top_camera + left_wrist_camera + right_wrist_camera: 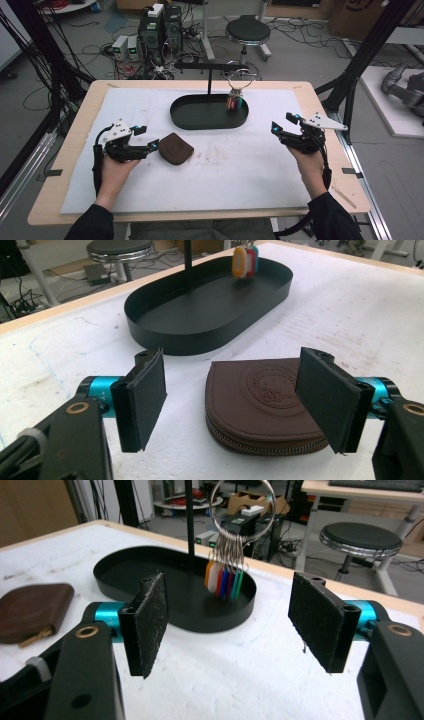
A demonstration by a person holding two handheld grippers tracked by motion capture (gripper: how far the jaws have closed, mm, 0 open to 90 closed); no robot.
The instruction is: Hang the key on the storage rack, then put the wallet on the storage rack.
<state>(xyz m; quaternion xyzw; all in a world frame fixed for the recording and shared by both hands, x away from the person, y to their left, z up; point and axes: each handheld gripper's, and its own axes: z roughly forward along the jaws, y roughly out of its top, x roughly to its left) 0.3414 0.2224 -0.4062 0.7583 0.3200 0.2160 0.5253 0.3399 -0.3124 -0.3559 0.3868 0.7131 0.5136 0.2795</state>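
A brown zipped leather pouch (175, 148) lies on the white mat, left of centre. My left gripper (148, 137) is open right beside the pouch's left edge. In the left gripper view the pouch (260, 405) lies just ahead between the spread pads (145, 400). A black oval tray (180, 120) sits at the back with a thin stand rising from it. From the stand hangs a metal ring of coloured key tags (235, 102), their tips inside the tray. My right gripper (283, 122) is open and empty, right of the tray, facing the key tags (225, 582).
The white mat (225, 175) covers most of the wooden table (80, 125). Beyond the far edge are a black stool (247, 32), computer boxes (160, 30) and loose cables on the floor. A black frame post (350, 95) stands at the table's right.
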